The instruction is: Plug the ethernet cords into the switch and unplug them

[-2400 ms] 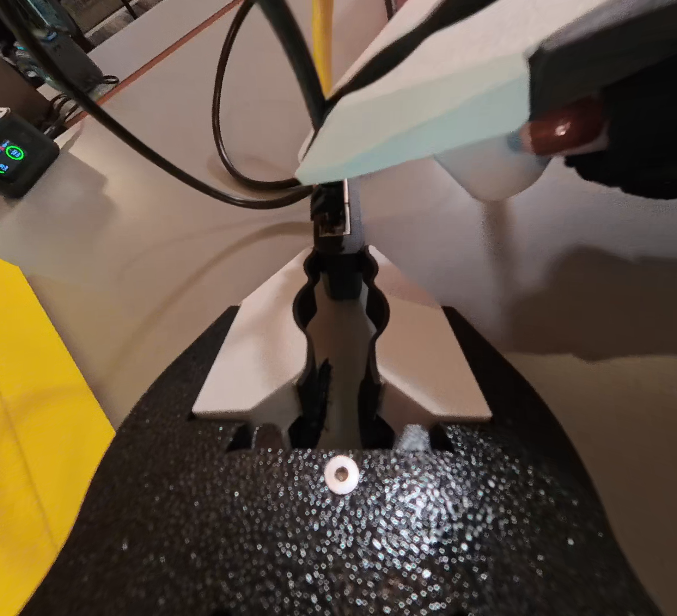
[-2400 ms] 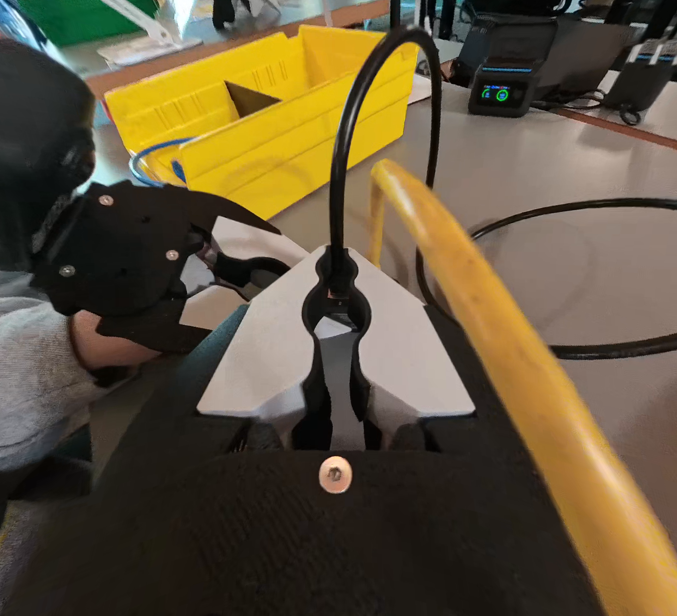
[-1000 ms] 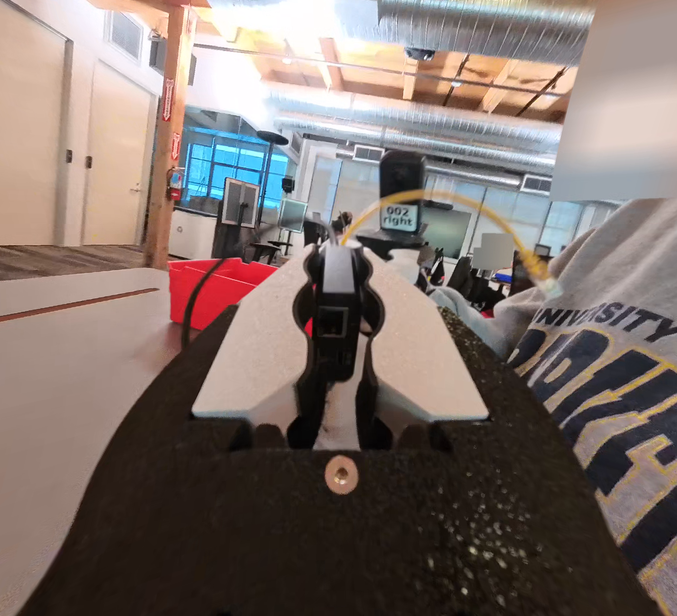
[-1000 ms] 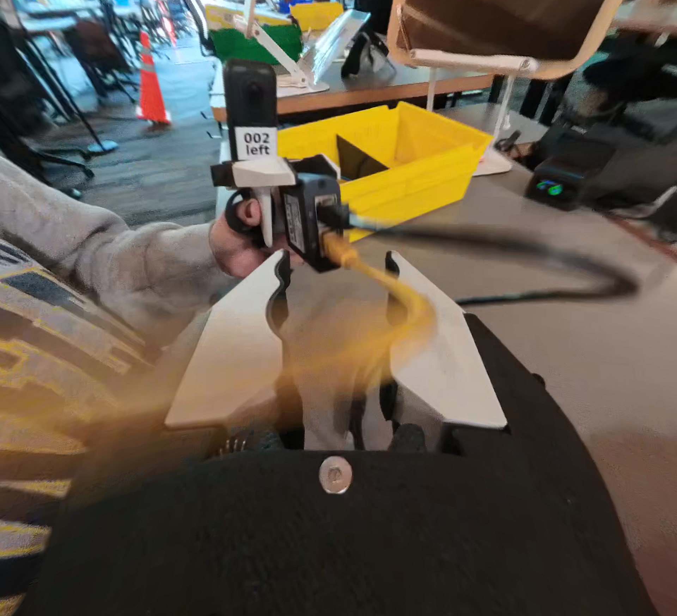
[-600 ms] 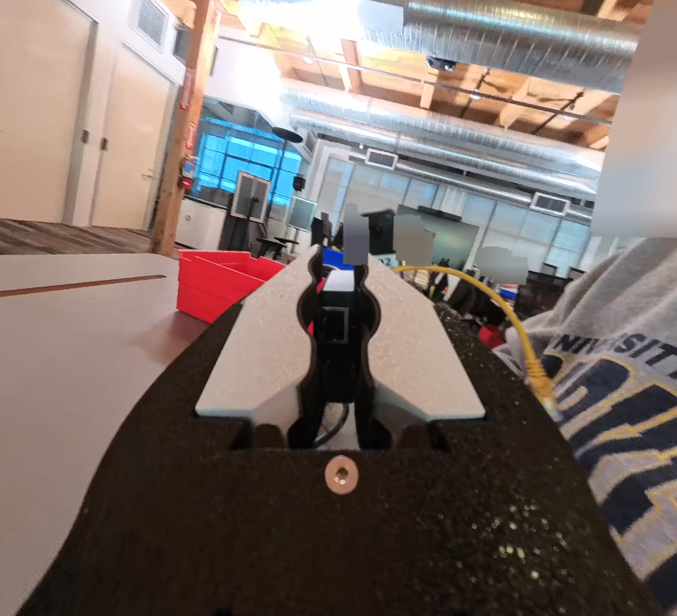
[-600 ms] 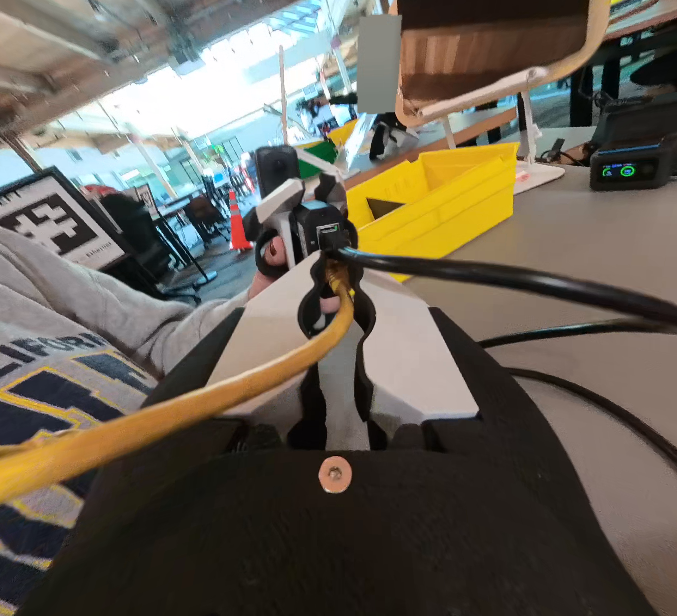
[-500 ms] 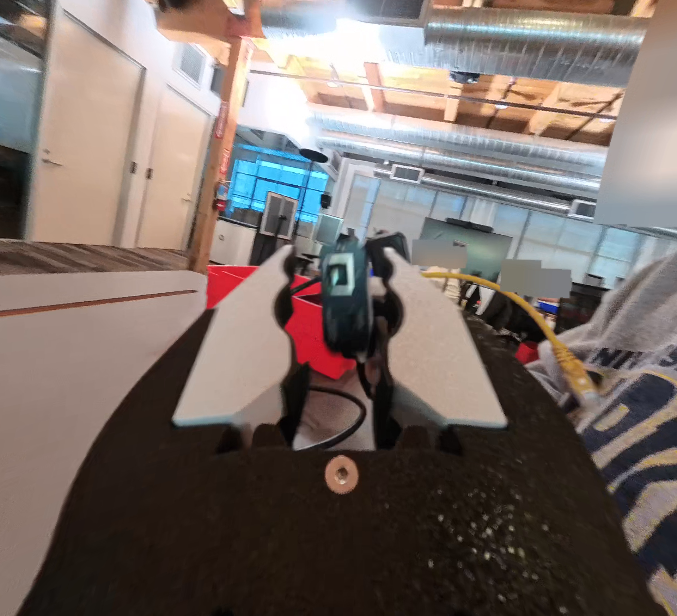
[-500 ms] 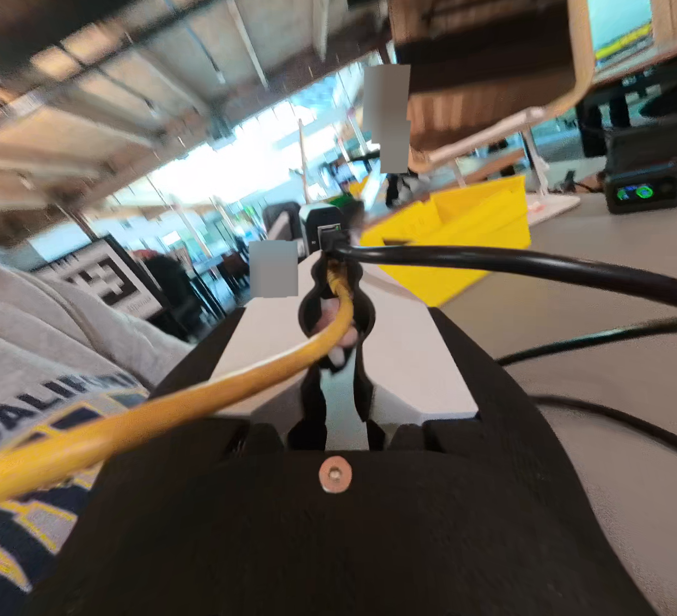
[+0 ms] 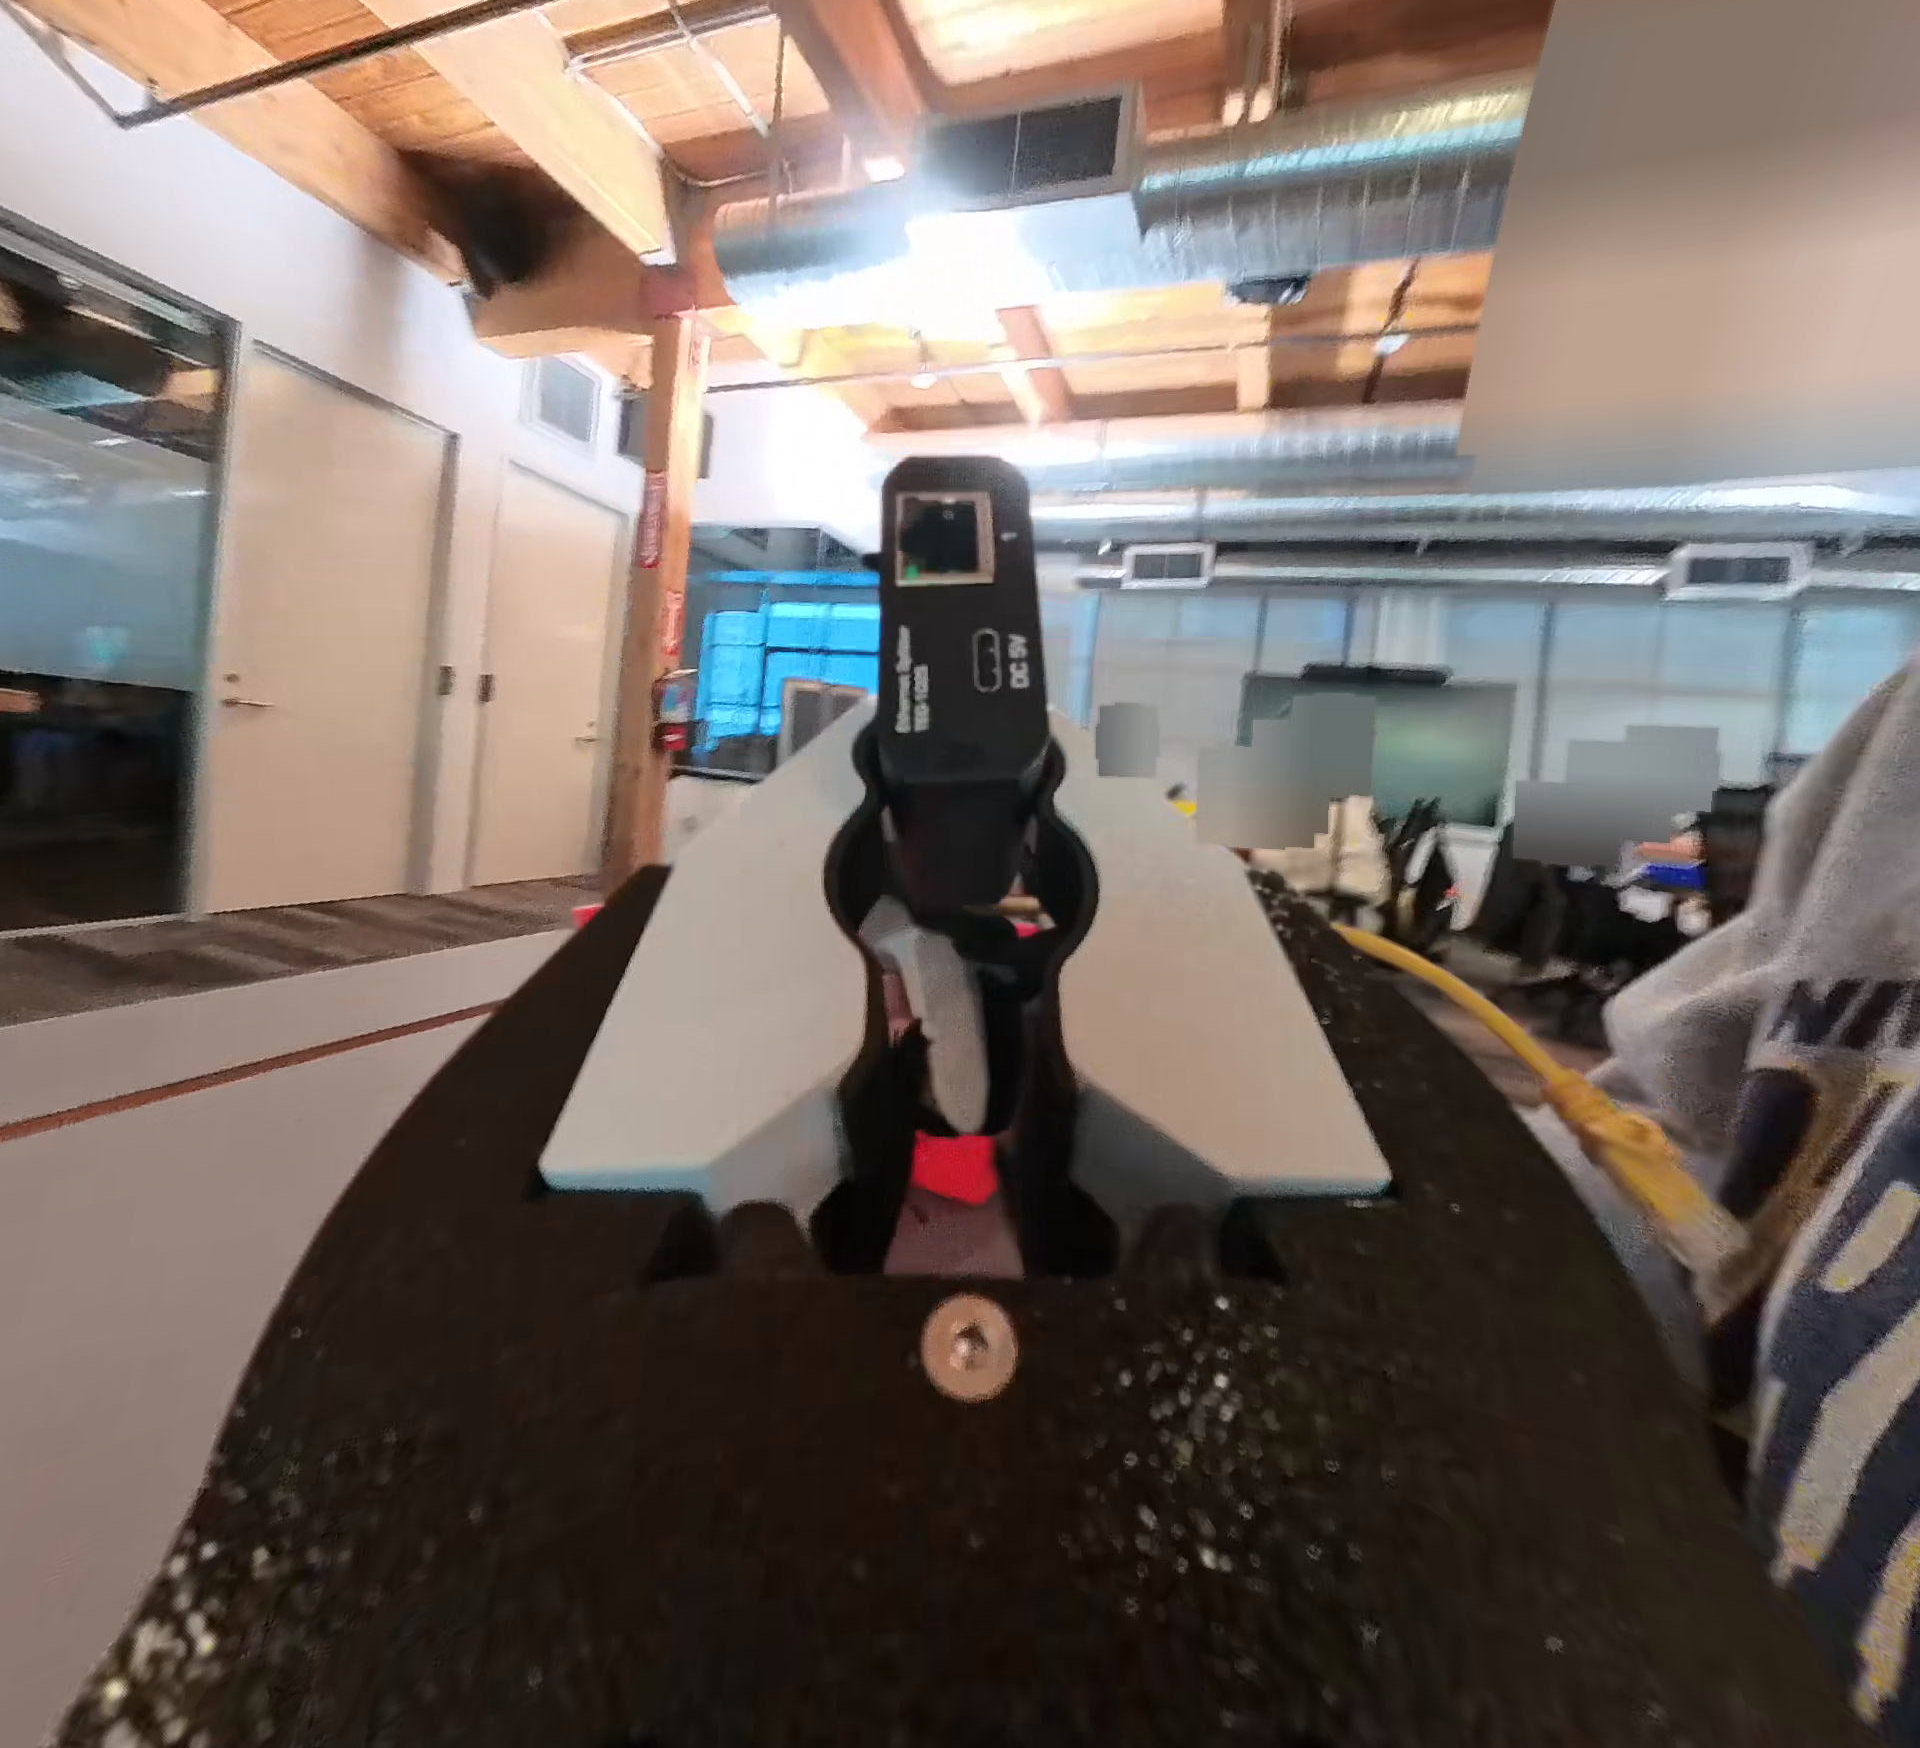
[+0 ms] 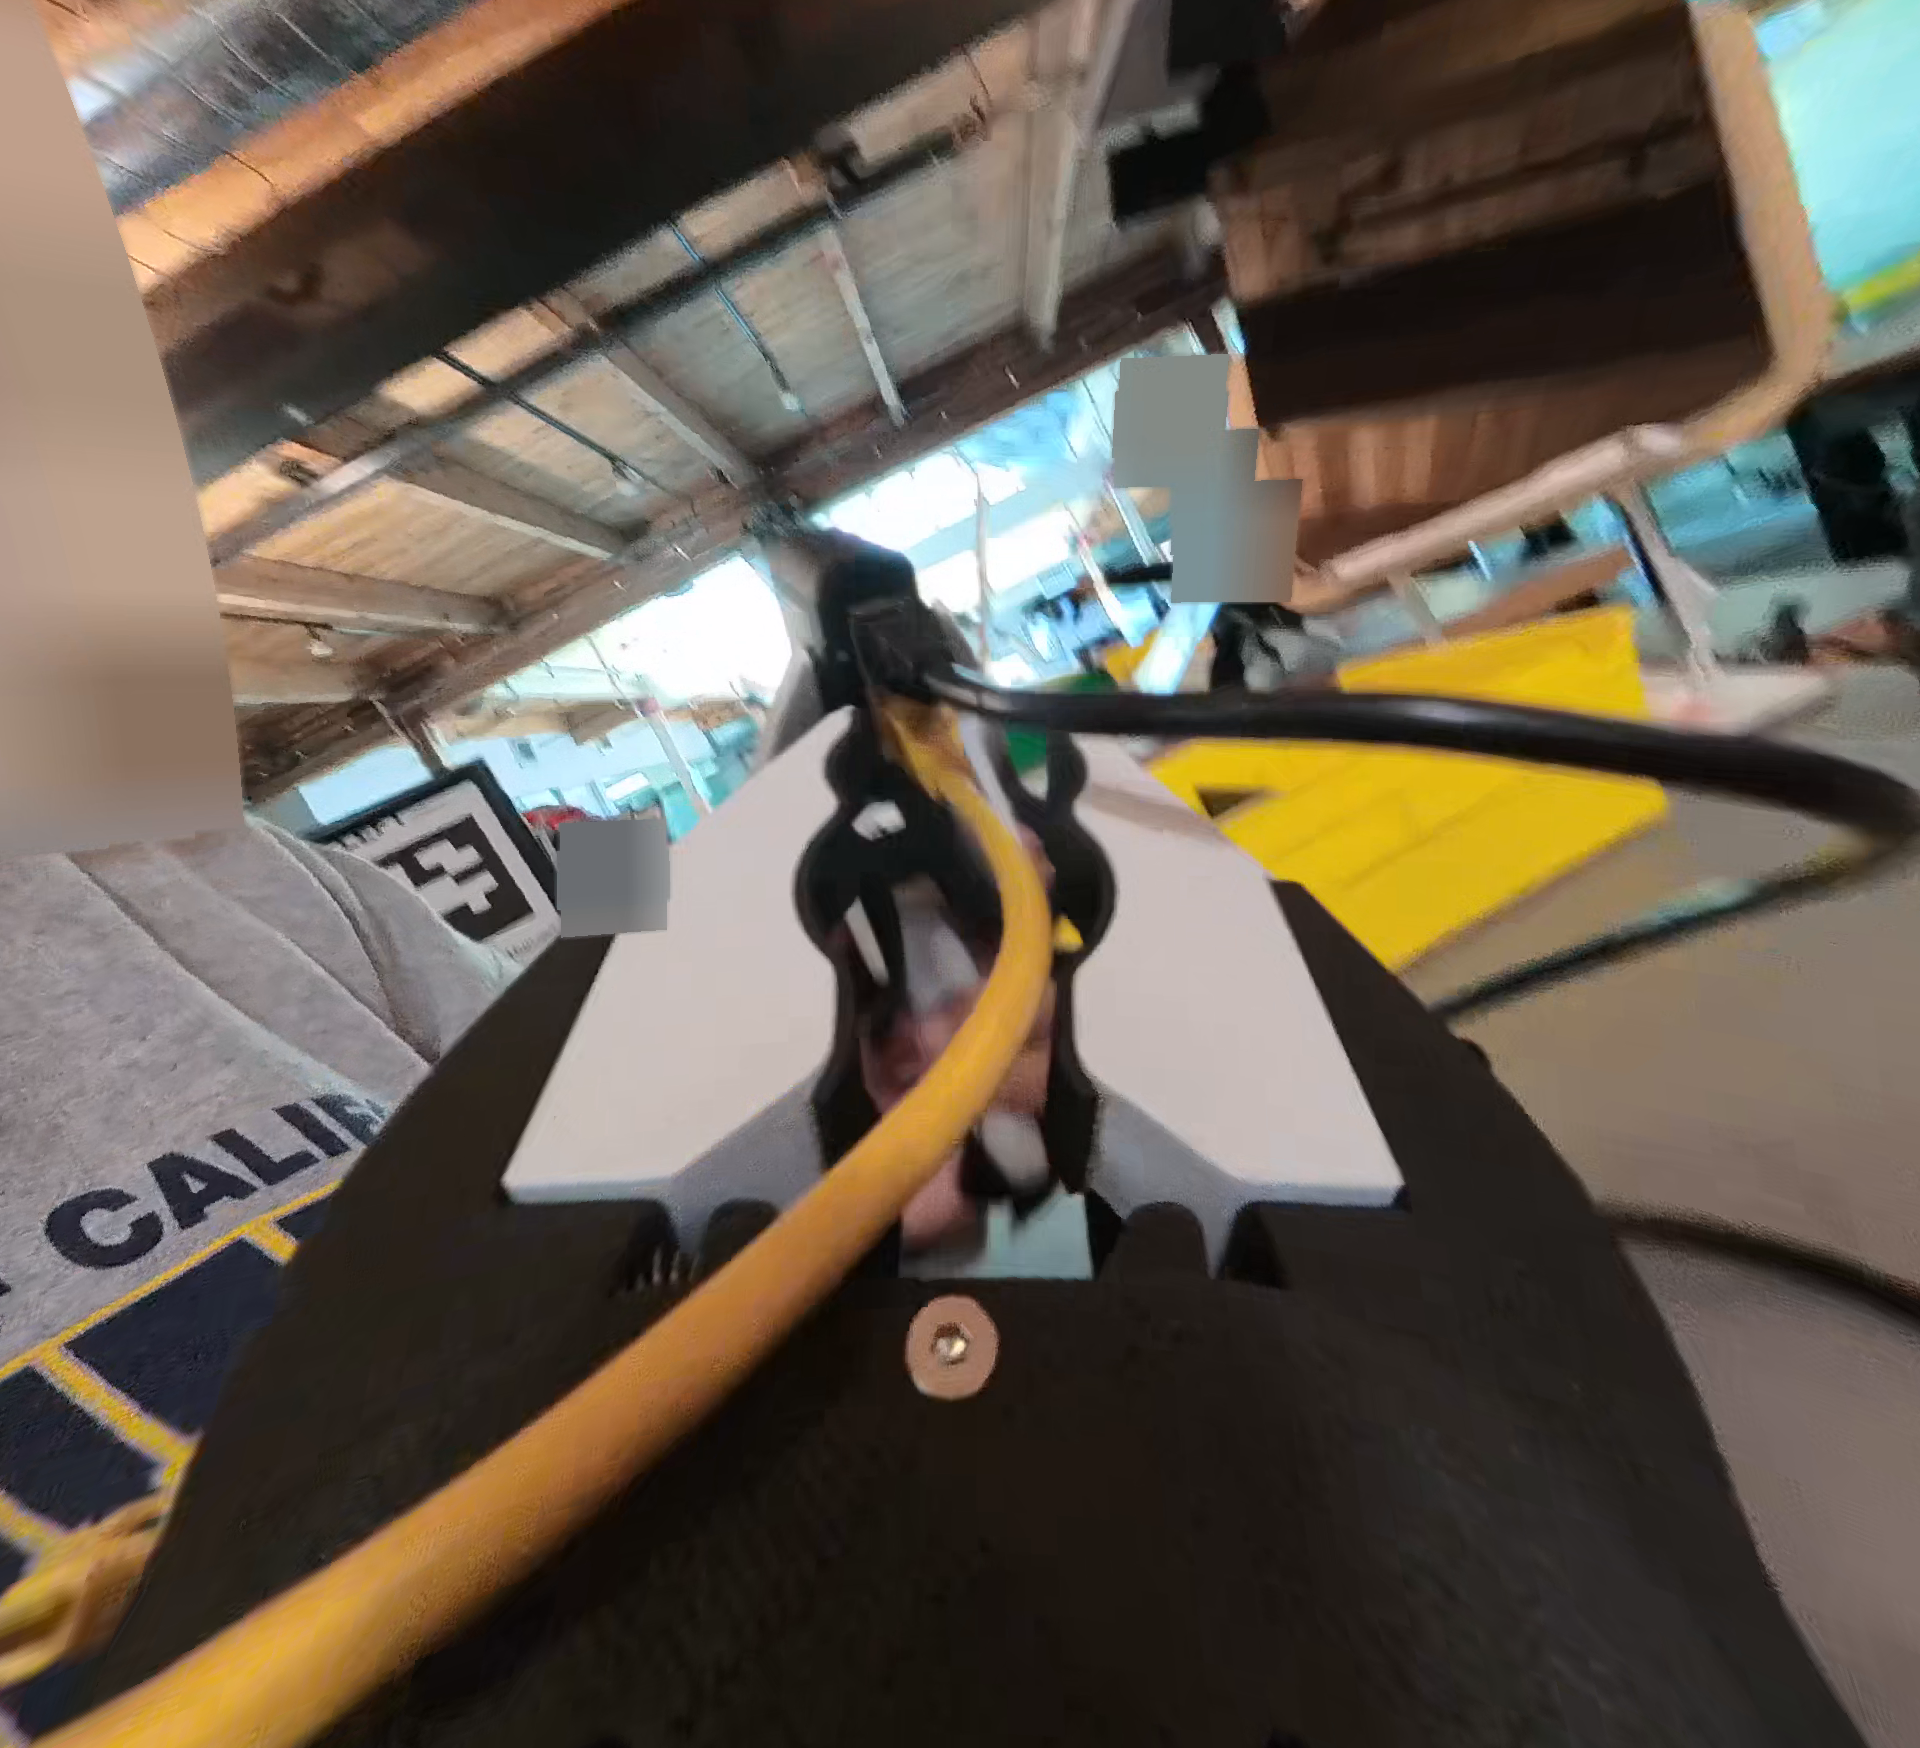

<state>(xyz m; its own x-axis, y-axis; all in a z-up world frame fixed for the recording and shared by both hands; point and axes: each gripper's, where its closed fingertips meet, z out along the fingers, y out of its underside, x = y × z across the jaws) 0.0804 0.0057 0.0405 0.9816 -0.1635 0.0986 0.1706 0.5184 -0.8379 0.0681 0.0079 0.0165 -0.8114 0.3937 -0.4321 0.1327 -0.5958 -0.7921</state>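
We see the small black switch (image 9: 958, 628) standing upright above the surface (image 9: 156, 1179), pinched at its lower end between the fingers of the left gripper (image 9: 961, 825), one empty port facing the camera. The right gripper (image 10: 956, 825) has its fingers pressed around the yellow ethernet cord (image 10: 977, 971) near the switch (image 10: 878, 628); a black cable (image 10: 1403, 722) leaves it rightward. A yellow bin (image 10: 1434, 825) sits behind, a grey sweatshirt (image 10: 187, 1002) beside
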